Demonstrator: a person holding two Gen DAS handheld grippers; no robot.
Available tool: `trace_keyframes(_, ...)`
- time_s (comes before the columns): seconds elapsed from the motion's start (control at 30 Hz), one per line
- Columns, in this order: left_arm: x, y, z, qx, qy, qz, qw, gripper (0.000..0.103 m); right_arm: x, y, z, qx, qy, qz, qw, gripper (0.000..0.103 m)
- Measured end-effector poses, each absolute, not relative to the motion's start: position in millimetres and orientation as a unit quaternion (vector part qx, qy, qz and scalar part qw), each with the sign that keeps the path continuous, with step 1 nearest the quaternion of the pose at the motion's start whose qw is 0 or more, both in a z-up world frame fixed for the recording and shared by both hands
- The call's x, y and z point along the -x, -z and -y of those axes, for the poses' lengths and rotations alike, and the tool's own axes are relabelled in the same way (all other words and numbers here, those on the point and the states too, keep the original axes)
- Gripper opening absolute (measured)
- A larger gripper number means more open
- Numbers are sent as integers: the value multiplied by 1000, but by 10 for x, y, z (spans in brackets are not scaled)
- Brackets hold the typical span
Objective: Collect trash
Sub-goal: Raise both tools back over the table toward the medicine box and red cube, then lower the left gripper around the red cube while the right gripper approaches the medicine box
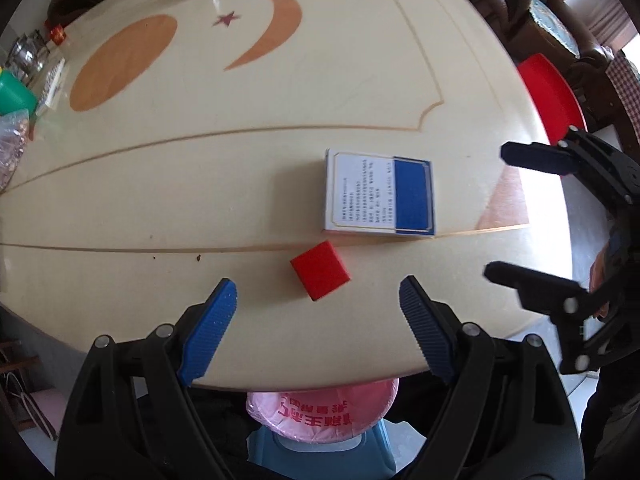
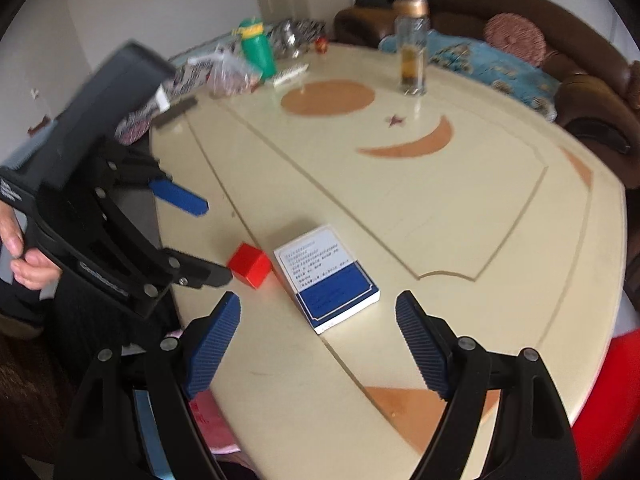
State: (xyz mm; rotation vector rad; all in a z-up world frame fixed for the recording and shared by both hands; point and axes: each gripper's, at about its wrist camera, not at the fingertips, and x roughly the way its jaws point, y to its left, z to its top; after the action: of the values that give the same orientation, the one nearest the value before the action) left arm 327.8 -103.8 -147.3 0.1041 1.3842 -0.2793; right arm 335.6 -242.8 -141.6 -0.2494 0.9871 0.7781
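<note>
A small red cube [image 1: 320,275] lies on the cream table [image 1: 240,184] near its front edge, beside a blue-and-white box [image 1: 379,195]. My left gripper [image 1: 318,300] is open and empty, its jaws either side of the cube and just short of it. My right gripper [image 2: 318,312] is open and empty, hovering in front of the blue-and-white box [image 2: 328,278], with the red cube [image 2: 250,265] to its left. The left gripper [image 2: 216,240] shows in the right wrist view, the right gripper [image 1: 496,212] in the left wrist view. A pink-lined bin [image 1: 320,410] sits below the table's edge.
At the table's far side stand a glass jar [image 2: 412,60], a green cup [image 2: 258,50], plastic bags [image 2: 228,76] and small packets. A brown sofa [image 2: 560,76] lies beyond. A red stool [image 1: 548,96] stands at the table's right.
</note>
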Motion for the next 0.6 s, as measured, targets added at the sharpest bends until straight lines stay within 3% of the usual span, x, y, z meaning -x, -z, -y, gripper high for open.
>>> trace_keyframes(0.6,-3552,1865,960,-11,97,-684,723,81,-3701,1990,2037,226,-416,-488,733,78)
